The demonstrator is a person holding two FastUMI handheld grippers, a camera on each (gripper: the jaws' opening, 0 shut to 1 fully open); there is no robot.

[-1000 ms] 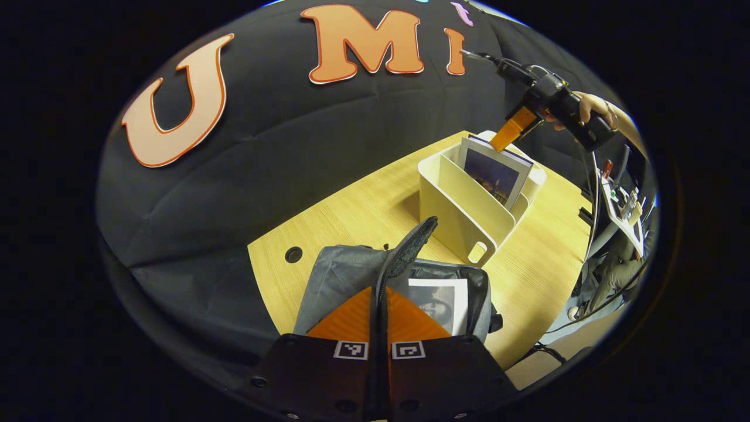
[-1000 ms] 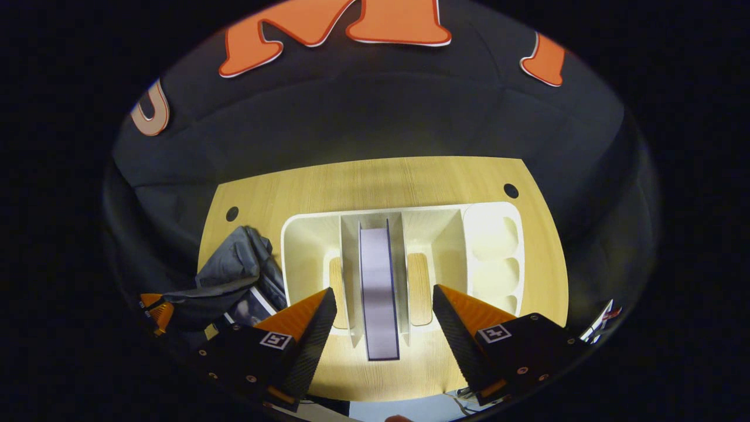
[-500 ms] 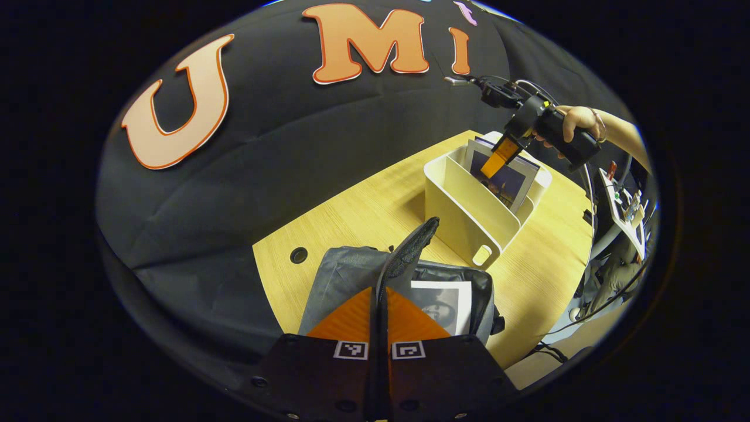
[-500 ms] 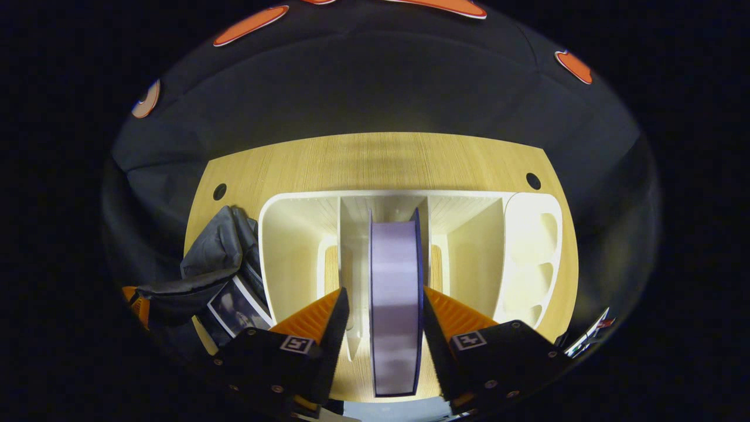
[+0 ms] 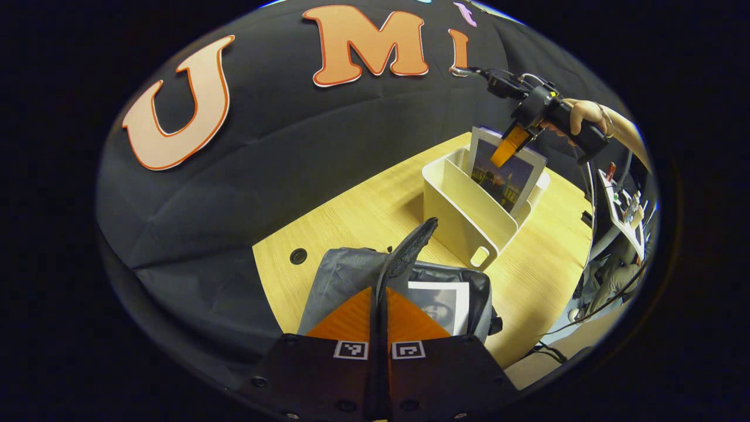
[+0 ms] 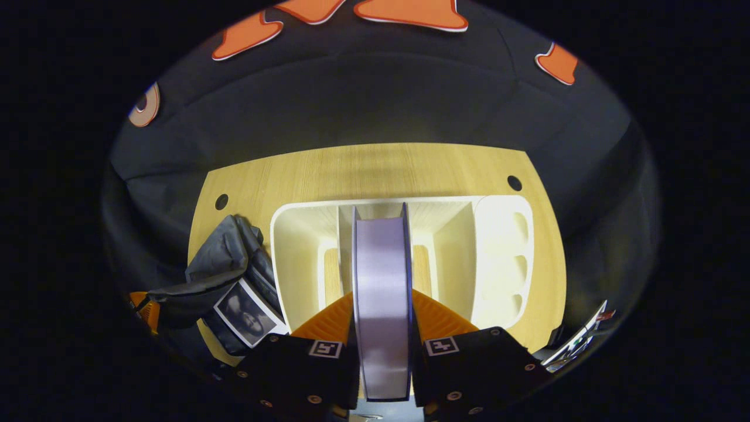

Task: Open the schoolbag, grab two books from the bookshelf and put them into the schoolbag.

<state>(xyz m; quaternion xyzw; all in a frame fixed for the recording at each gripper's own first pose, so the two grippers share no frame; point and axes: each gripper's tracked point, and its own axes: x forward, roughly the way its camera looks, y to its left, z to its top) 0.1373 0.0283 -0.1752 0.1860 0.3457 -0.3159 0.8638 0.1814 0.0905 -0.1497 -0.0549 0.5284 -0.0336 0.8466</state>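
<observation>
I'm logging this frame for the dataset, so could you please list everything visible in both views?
Schoolbag: one, grey, open, at the table's near left edge.
Book in the bag: one, white-bordered with a dark picture, inside the opening.
Book being grasped: one, pale spine, dark cover picture, standing in the bookshelf's middle slot.
Bookshelf: one, cream, divided into compartments, on the table beside the bag.
Table: one, light wood, with two round holes.
Left hand-held gripper: one, shut on the bag's dark strap.
Right hand-held gripper: one, shut on the book.
Person's hand: one, holding the right hand-held gripper.
</observation>
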